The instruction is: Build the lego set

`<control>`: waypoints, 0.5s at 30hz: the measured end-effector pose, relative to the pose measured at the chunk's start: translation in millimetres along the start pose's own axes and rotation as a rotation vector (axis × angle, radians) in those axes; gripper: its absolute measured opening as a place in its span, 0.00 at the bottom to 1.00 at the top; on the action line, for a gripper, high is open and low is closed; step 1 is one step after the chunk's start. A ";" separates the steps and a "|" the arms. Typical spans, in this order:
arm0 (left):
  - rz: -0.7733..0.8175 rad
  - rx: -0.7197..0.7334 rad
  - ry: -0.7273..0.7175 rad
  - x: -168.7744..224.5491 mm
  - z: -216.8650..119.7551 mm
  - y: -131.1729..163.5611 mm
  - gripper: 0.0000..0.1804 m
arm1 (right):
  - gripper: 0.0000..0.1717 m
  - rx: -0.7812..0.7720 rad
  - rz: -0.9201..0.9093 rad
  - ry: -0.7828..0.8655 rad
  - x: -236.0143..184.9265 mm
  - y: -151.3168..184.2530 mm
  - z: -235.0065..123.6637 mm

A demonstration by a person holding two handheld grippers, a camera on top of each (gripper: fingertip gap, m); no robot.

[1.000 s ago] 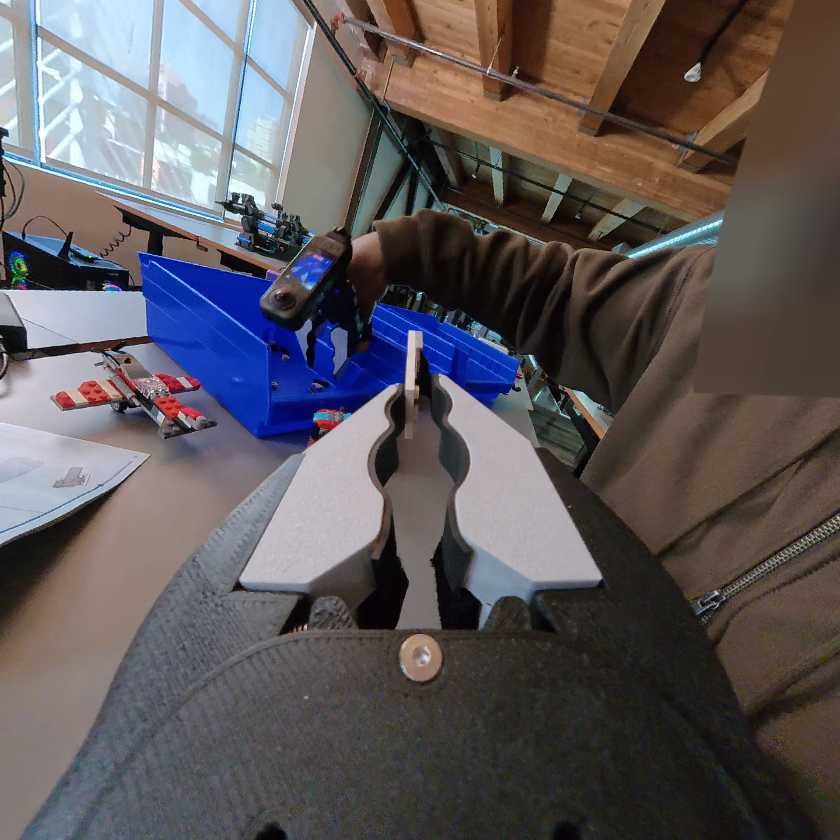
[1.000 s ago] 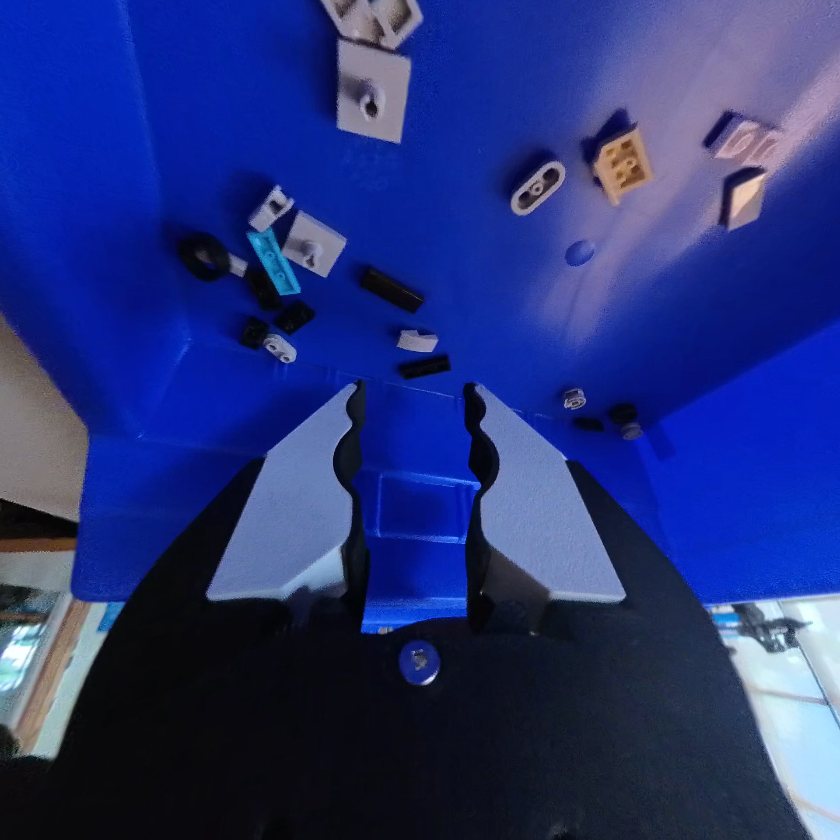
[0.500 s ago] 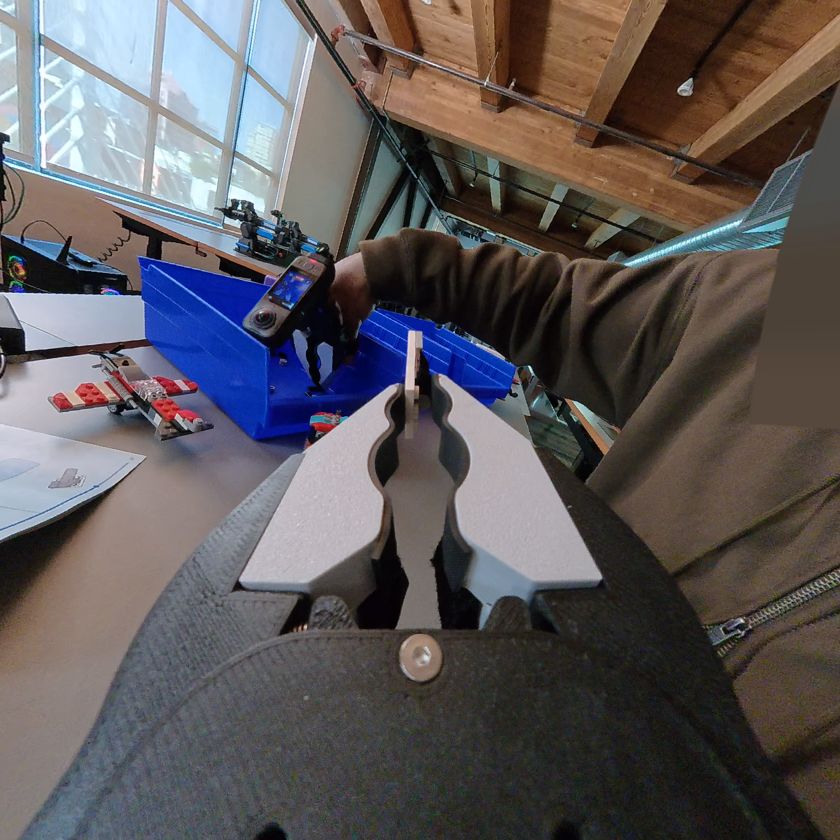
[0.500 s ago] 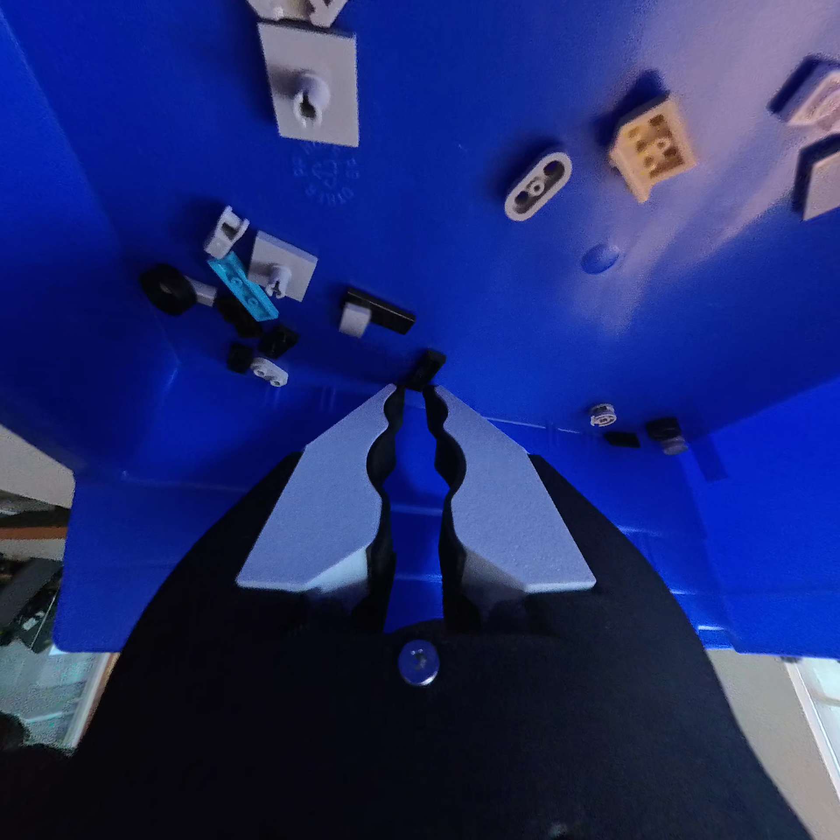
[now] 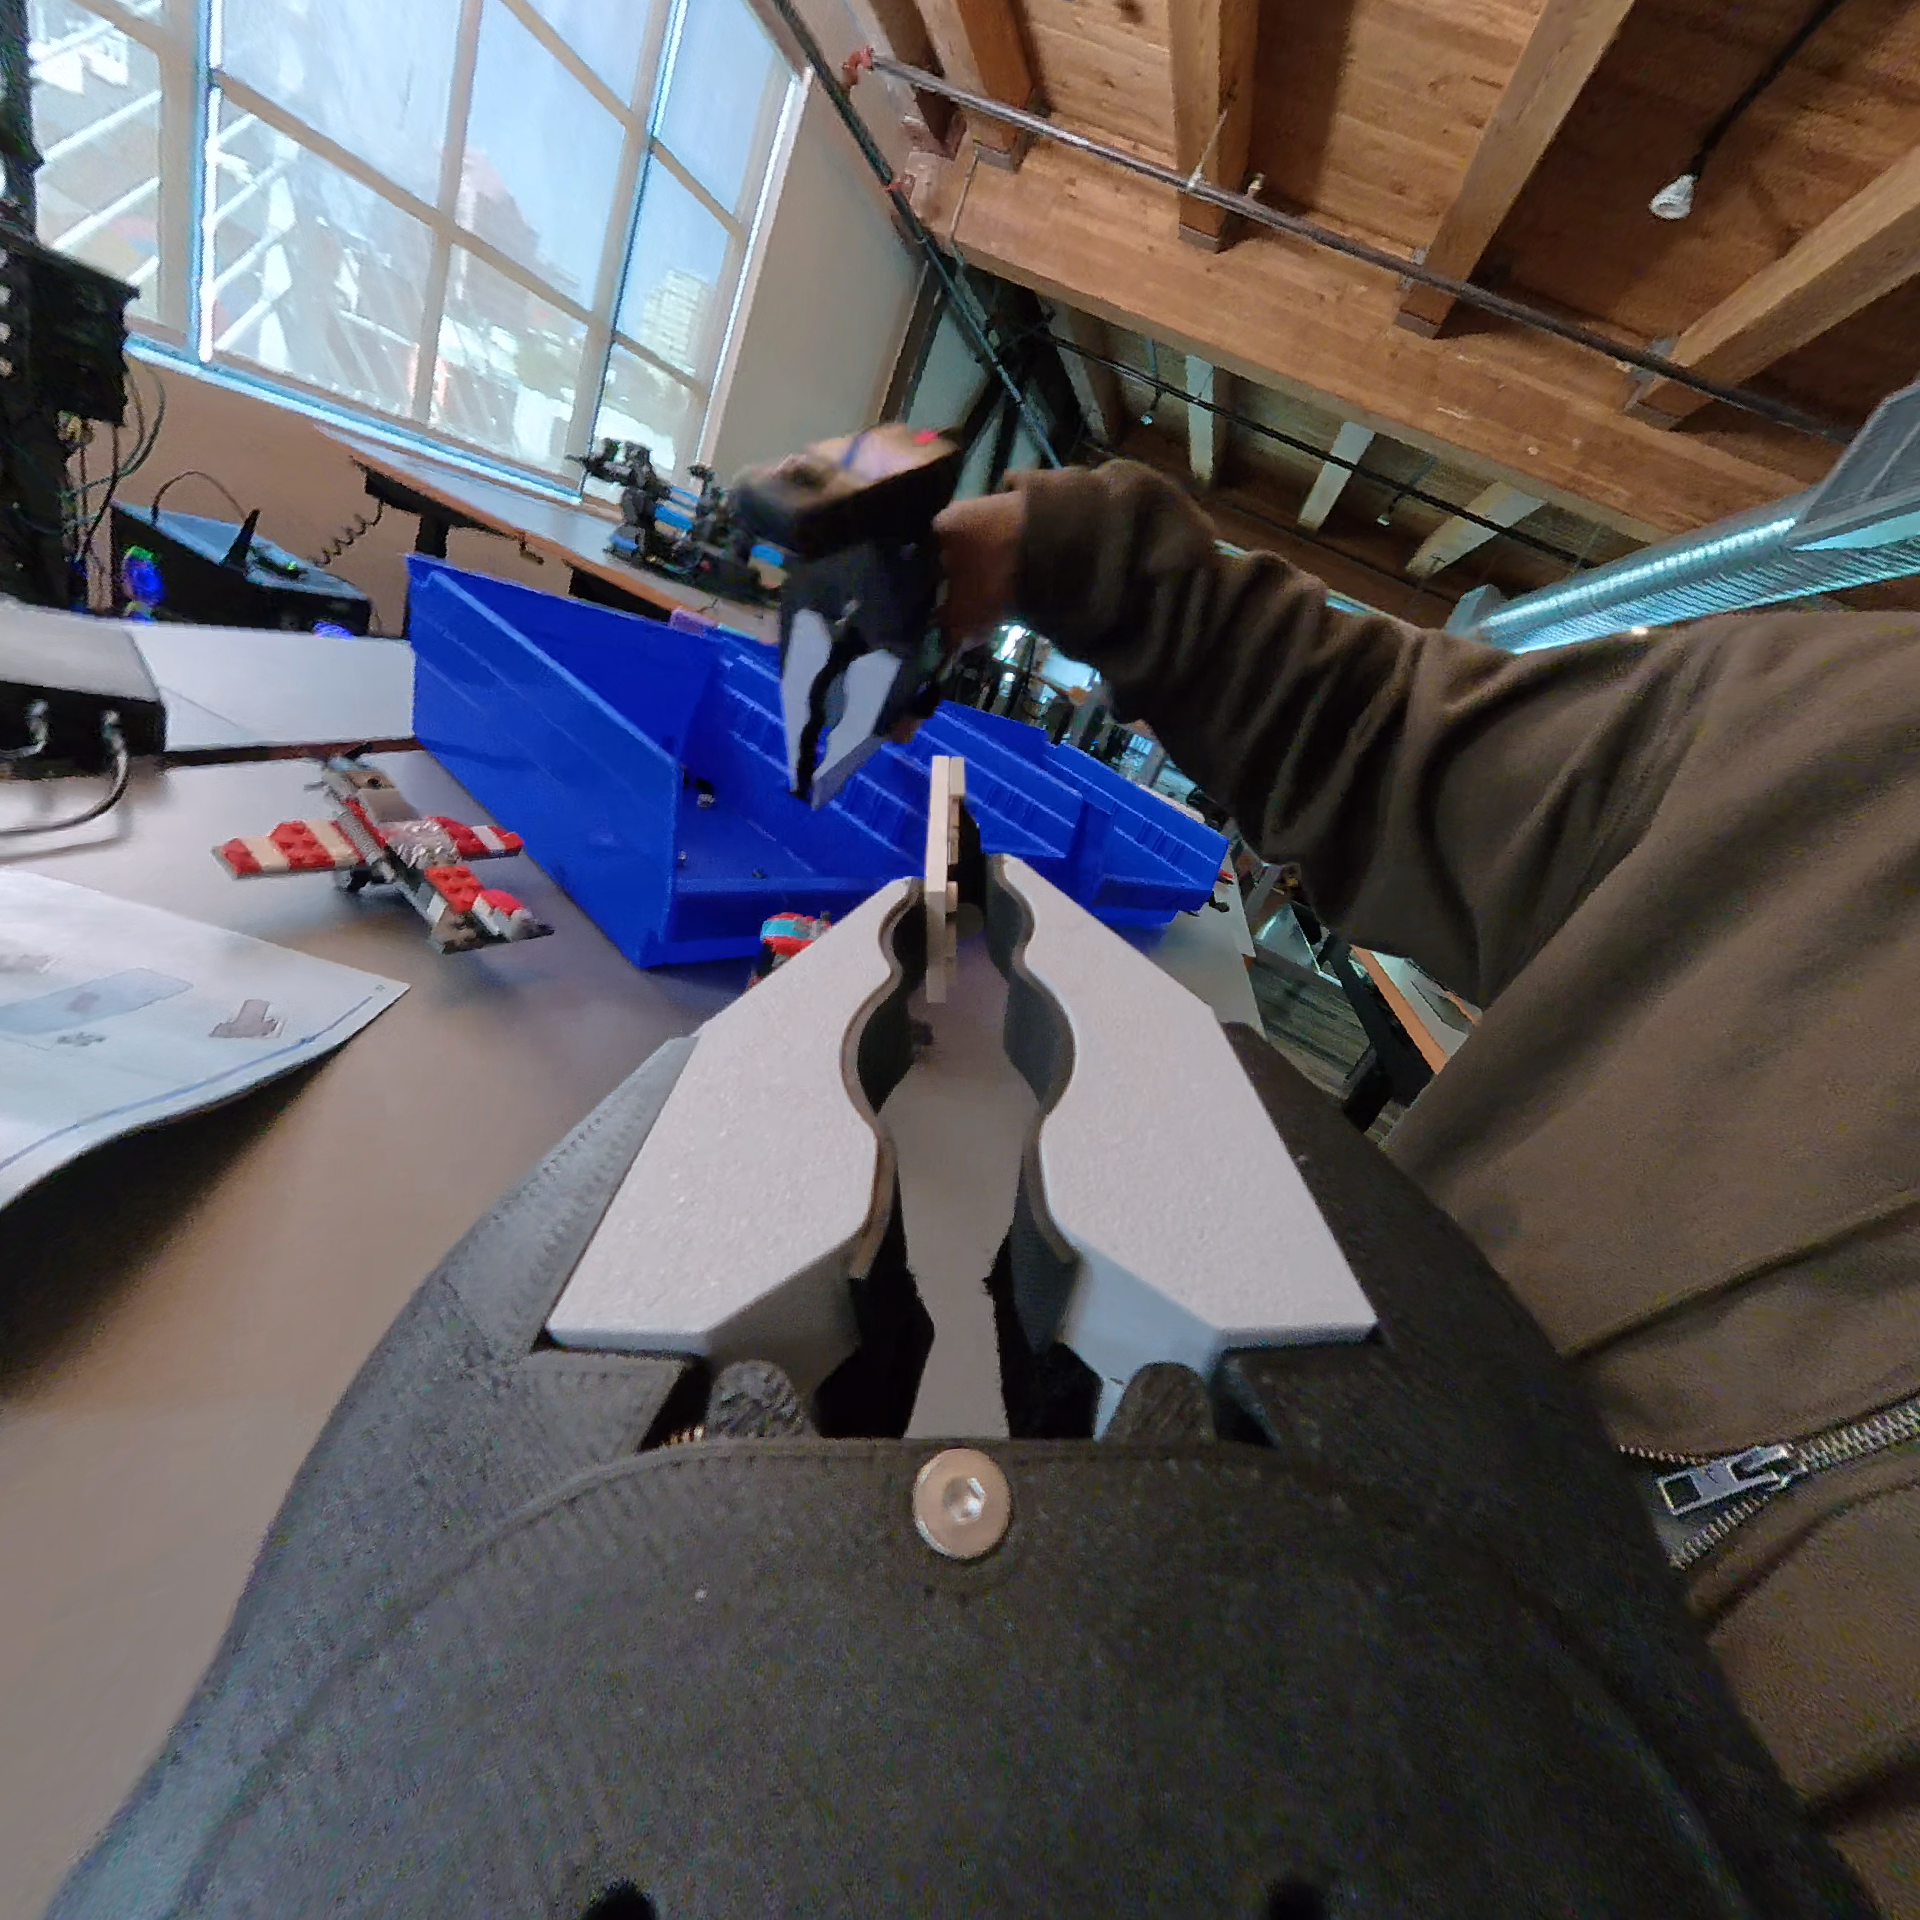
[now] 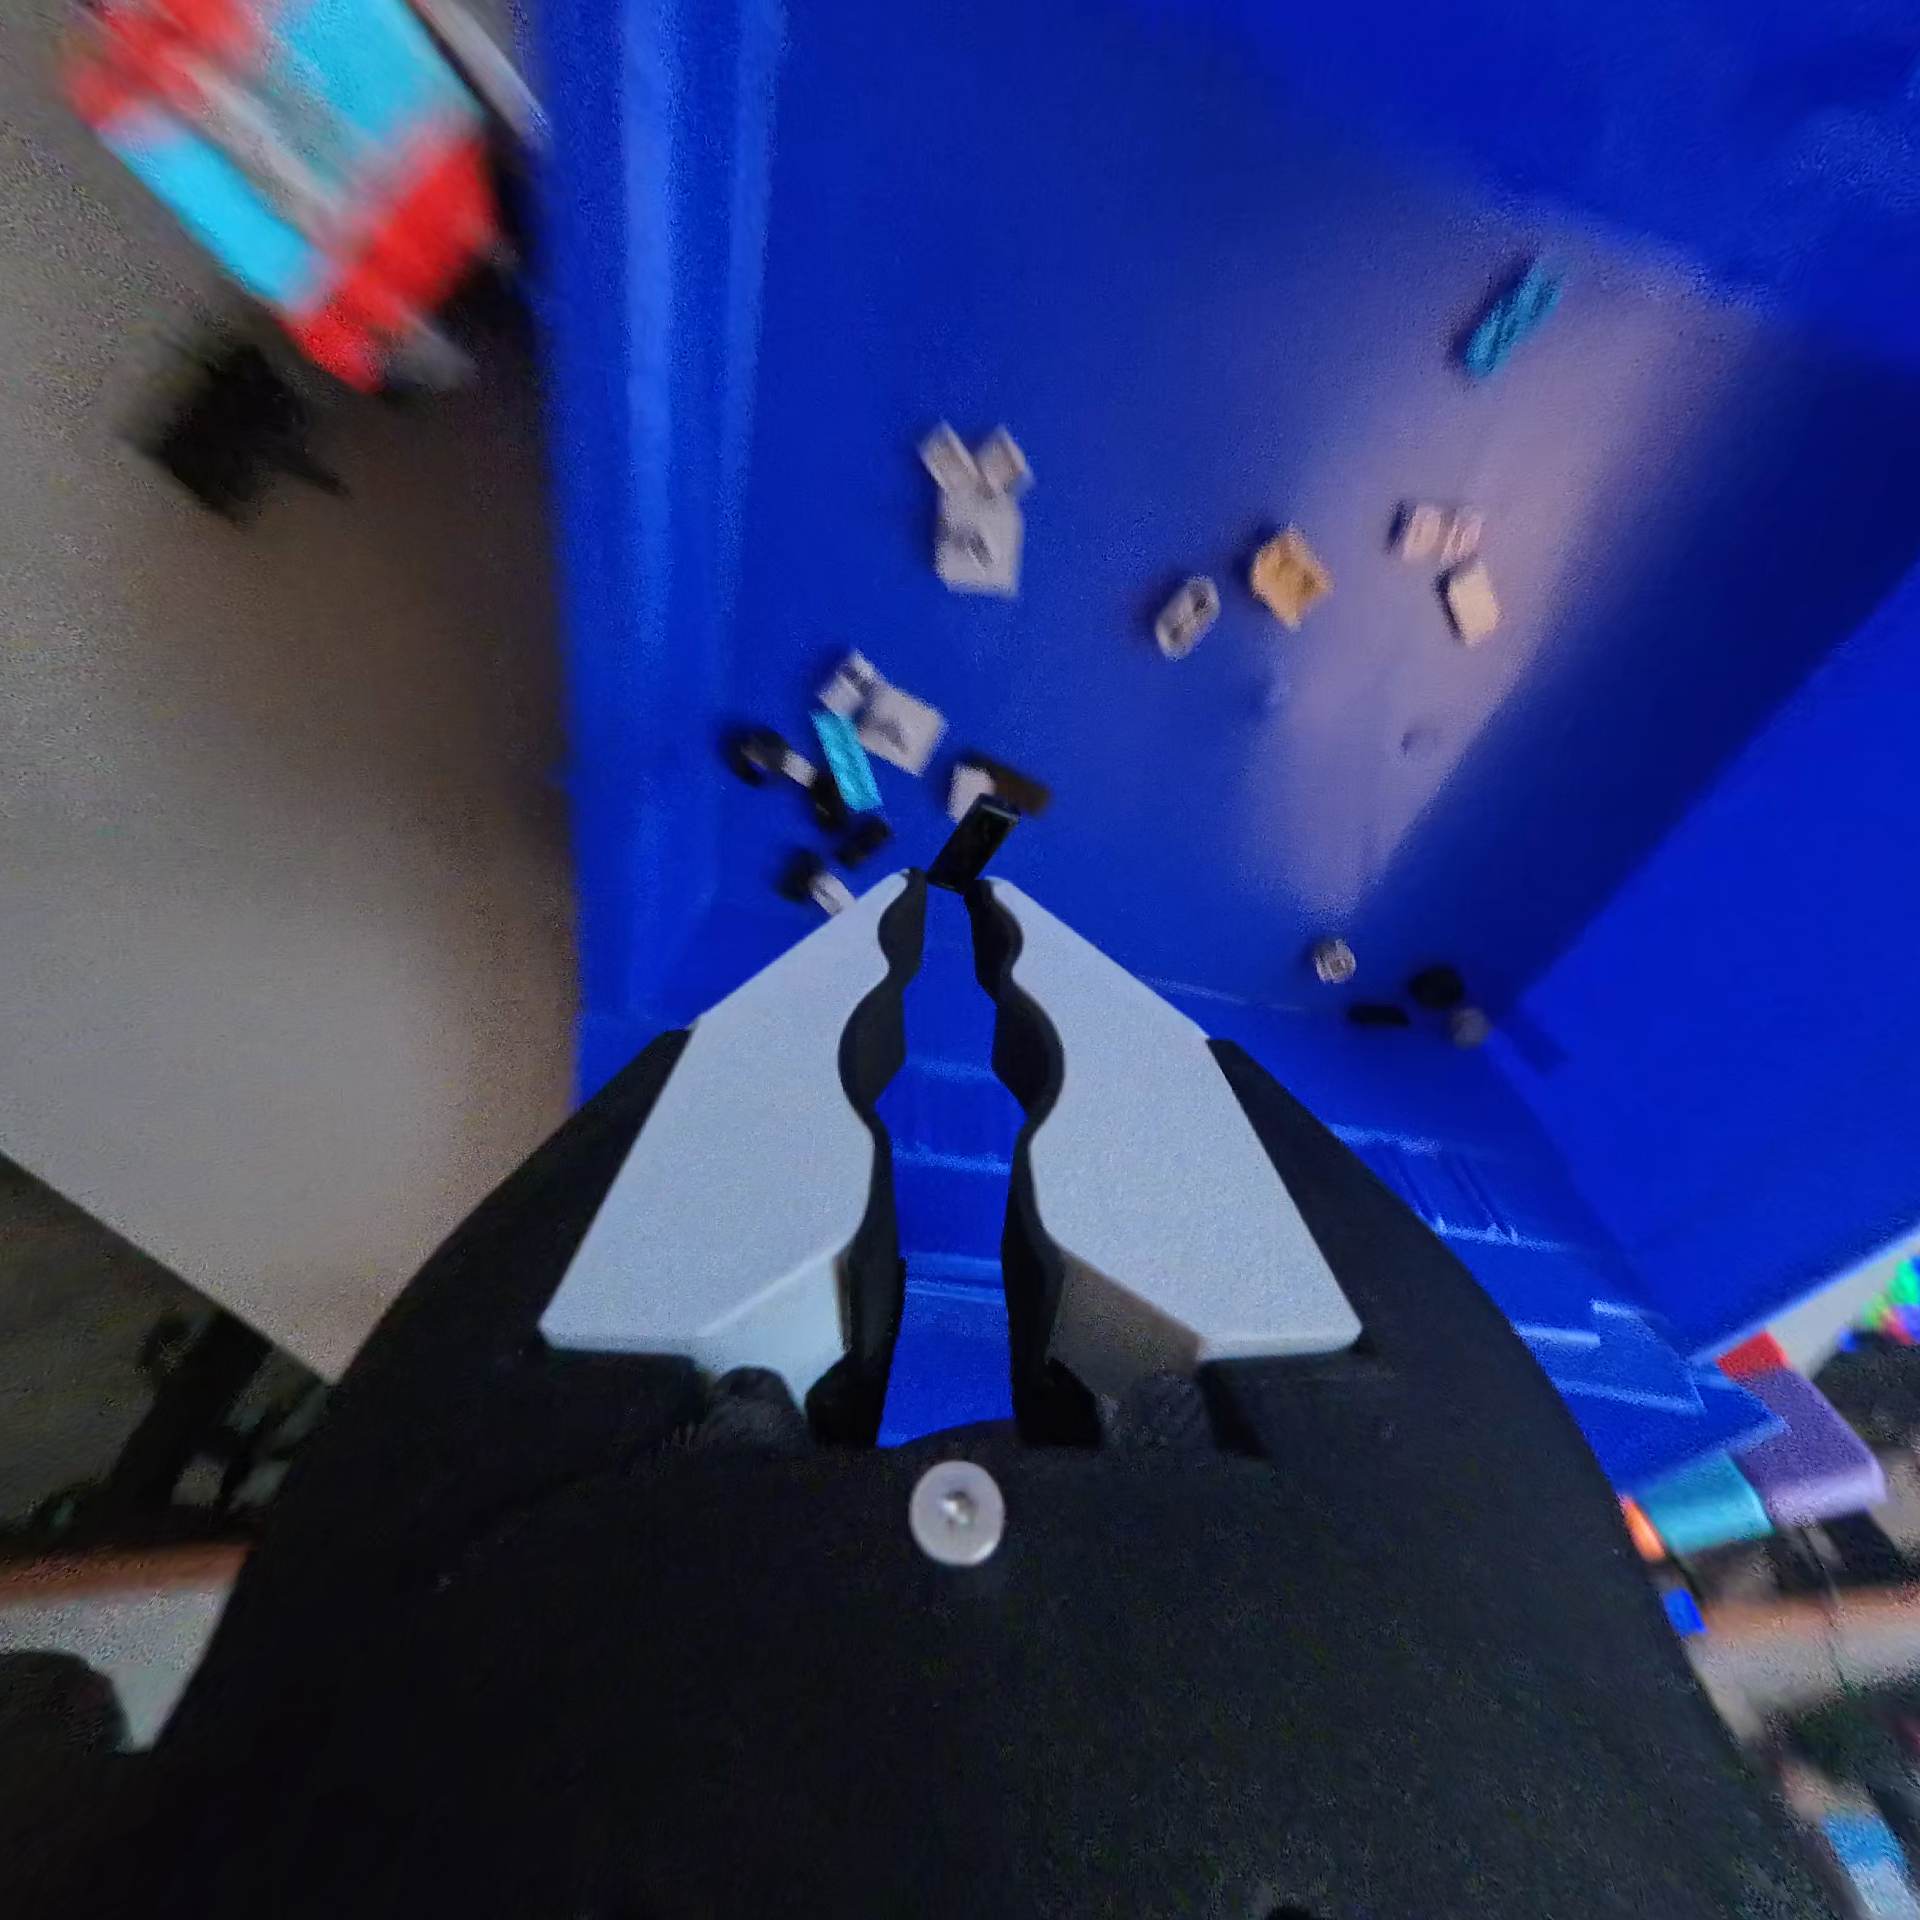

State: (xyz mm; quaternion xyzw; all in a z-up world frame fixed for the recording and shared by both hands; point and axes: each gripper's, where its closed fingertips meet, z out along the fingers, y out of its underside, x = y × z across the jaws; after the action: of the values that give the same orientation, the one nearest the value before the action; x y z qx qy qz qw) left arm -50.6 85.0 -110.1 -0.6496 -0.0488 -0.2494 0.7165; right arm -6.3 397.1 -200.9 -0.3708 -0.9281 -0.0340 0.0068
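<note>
Two grippers are in my hands, and each one has its fingers pressed on a small toy brick. My left gripper (image 5: 951, 894) stays low over the grey table (image 5: 260, 1299) and pinches a thin tan plate (image 5: 943, 842) edge-on, so the plate stands upright out of the fingertips. My right gripper (image 6: 948, 883) is above the open blue bin (image 6: 1195, 260); its jaws stand narrow, and a small black brick (image 6: 975, 840) sticks out slanted from the very tips. This view is blurred, so I cannot tell how firmly the brick sits.

On the bin floor below lie loose pieces: a light blue plate (image 6: 847, 761), grey square plates (image 6: 977, 540), a tan brick (image 6: 1288, 577) and some black bits near the corner. In the left view the right gripper (image 5: 821, 769) hangs over the bin (image 5: 582, 769), at the end of my brown sleeve (image 5: 1299, 707). A red and white brick airplane (image 5: 405, 862) stands on the table left of the bin, near a printed instruction sheet (image 5: 135, 1018). A small red and teal build (image 5: 790, 935) sits just in front of the bin.
</note>
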 end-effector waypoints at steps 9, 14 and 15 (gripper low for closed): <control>-0.228 -0.026 -0.101 -29.8 -9.7 19.2 0.06 | 0.06 0.783 -0.078 -0.074 -146.1 -120.6 -74.2; -0.239 -0.008 -0.129 -32.7 -16.2 21.9 0.06 | 0.06 1.041 -0.063 -0.096 -196.0 -173.1 -59.6; -0.237 -0.006 -0.139 -33.2 -18.3 23.8 0.06 | 0.06 1.077 -0.061 -0.092 -200.4 -182.9 -54.2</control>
State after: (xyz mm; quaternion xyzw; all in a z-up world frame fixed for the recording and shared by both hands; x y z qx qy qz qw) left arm -74.2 78.0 -147.5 -0.6570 -0.1741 -0.2870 0.6750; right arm 12.3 123.3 -165.1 -0.2888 -0.8238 0.4628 0.1541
